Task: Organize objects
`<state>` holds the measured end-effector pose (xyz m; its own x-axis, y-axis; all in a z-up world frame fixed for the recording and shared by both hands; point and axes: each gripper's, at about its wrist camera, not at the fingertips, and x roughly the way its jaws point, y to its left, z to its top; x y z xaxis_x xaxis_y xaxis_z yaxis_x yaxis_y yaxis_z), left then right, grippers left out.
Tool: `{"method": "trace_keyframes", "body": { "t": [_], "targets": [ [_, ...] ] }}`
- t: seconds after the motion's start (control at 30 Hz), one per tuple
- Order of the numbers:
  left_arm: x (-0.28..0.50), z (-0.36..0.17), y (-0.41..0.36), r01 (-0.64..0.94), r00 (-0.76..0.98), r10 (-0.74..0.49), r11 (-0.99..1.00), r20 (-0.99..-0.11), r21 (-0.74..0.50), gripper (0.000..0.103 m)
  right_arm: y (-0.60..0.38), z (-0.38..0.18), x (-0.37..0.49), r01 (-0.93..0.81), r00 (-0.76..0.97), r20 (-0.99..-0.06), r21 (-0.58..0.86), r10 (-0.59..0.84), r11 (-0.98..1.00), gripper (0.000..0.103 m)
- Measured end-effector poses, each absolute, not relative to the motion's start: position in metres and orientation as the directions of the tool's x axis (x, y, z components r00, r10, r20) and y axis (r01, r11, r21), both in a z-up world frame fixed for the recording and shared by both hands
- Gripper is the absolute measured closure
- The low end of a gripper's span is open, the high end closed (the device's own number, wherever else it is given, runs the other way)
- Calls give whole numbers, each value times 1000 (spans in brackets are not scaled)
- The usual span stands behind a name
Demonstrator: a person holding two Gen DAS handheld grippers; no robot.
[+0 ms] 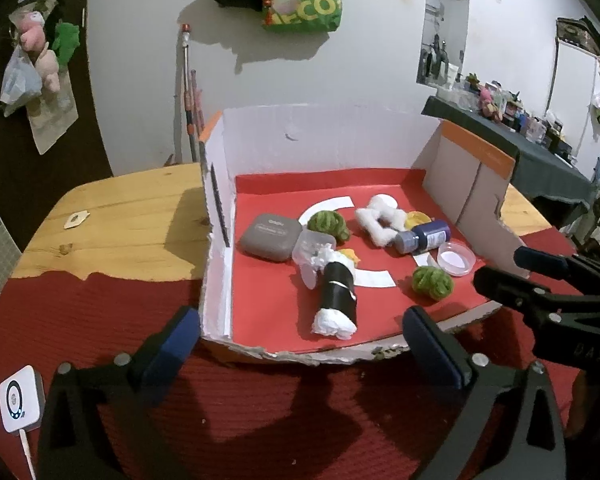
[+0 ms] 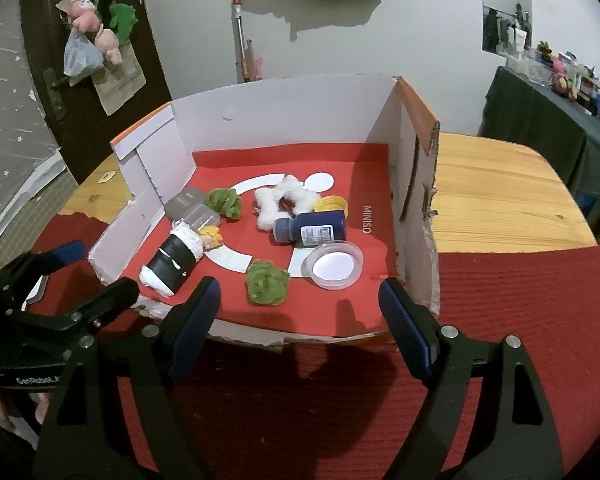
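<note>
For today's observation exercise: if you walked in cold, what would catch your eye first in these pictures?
First, the cut-open cardboard box with its bright red floor, standing on the wooden table. Inside it lies a jumble: a black roll stuffed with white paper at the near left, a blue bottle on its side in the middle, and two green yarn balls. Both grippers hover open and empty before the box.

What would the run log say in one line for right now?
left gripper: open, empty | right gripper: open, empty | both outside box | black roll, blue bottle lying inside

A green shopping bag hangs on the wall above a wooden table.
</note>
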<state>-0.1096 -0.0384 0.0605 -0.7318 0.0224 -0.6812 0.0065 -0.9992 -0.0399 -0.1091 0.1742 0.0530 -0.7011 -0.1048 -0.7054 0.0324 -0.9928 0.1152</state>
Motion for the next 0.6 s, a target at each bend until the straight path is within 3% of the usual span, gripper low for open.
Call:
{"method": "trace_keyframes", "body": {
  "t": [0.6],
  "targets": [
    [-112, 58, -41, 22, -722, 16, -999, -691, -47, 0, 174, 53, -108, 30, -702, -707, 90, -85, -996, 20]
  ]
}}
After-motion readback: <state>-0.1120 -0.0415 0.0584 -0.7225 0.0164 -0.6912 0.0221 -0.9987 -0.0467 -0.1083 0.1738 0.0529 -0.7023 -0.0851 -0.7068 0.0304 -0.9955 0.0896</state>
